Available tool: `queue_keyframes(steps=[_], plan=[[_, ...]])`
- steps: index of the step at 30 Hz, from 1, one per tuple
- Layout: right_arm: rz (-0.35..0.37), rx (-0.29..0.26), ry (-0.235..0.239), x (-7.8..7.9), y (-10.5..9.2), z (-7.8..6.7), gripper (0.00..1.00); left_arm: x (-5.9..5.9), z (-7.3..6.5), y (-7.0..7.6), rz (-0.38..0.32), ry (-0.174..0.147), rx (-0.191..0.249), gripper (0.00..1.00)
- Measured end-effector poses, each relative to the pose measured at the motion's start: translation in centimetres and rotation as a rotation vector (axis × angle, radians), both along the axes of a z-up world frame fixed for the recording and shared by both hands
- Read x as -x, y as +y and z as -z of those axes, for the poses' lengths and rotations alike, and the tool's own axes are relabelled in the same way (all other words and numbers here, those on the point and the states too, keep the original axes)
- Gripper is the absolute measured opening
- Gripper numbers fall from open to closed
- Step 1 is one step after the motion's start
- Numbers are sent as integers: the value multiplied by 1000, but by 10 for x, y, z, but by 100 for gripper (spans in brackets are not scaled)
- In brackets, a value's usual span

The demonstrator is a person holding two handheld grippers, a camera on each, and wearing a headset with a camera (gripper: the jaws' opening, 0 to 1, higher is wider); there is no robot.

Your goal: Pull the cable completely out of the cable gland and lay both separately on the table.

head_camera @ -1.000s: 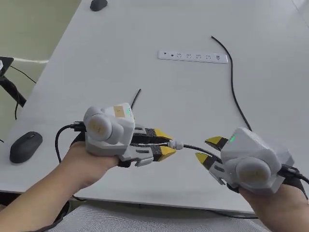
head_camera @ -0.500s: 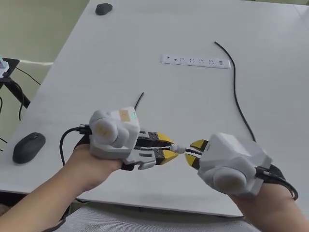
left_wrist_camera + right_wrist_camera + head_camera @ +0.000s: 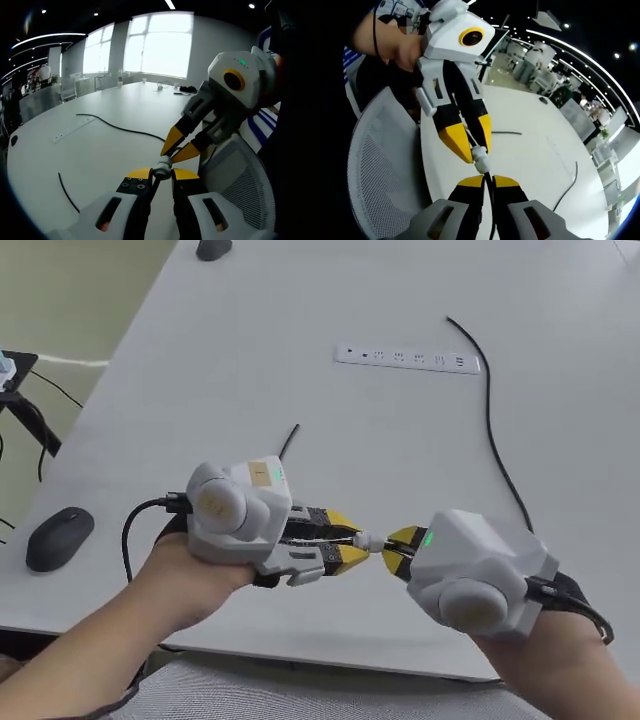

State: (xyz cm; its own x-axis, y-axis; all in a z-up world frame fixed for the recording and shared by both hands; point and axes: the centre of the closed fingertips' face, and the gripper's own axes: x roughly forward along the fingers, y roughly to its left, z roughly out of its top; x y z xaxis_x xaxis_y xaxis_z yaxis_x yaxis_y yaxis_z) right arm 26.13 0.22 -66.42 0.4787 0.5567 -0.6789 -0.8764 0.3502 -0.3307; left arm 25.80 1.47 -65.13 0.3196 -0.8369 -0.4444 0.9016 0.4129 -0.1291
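In the head view my left gripper (image 3: 352, 542) is held above the table's near edge, shut on the small white cable gland (image 3: 367, 540). My right gripper (image 3: 396, 545) meets it tip to tip from the right, shut on the black cable just behind the gland. In the left gripper view the gland (image 3: 161, 167) sits between my own yellow tips (image 3: 161, 174), and the right gripper (image 3: 174, 146) closes in from above. The right gripper view has the black cable (image 3: 490, 197) running between my own jaws (image 3: 488, 180) up to the gland (image 3: 480, 157), with the left gripper (image 3: 470, 140) behind it.
A white power strip (image 3: 408, 358) lies at the far middle of the grey table (image 3: 250, 370), its black cord (image 3: 492, 430) trailing toward me on the right. A short black cable piece (image 3: 288, 441) lies left of centre. A black mouse (image 3: 60, 538) sits near the left edge.
My right gripper has moved left up to the gland and gone from open to shut on the cable. The left gripper has held its place with the gland.
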Motion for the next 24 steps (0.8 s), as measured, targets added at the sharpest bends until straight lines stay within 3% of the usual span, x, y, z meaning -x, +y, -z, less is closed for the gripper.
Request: queue_keyframes(steps=[6, 24], plan=[[12, -3, 8, -1, -2, 1, 0, -3, 0, 0, 6, -1, -1, 15], [161, -48, 69, -12, -32, 17, 0, -8, -2, -1, -2, 6, 12, 15]])
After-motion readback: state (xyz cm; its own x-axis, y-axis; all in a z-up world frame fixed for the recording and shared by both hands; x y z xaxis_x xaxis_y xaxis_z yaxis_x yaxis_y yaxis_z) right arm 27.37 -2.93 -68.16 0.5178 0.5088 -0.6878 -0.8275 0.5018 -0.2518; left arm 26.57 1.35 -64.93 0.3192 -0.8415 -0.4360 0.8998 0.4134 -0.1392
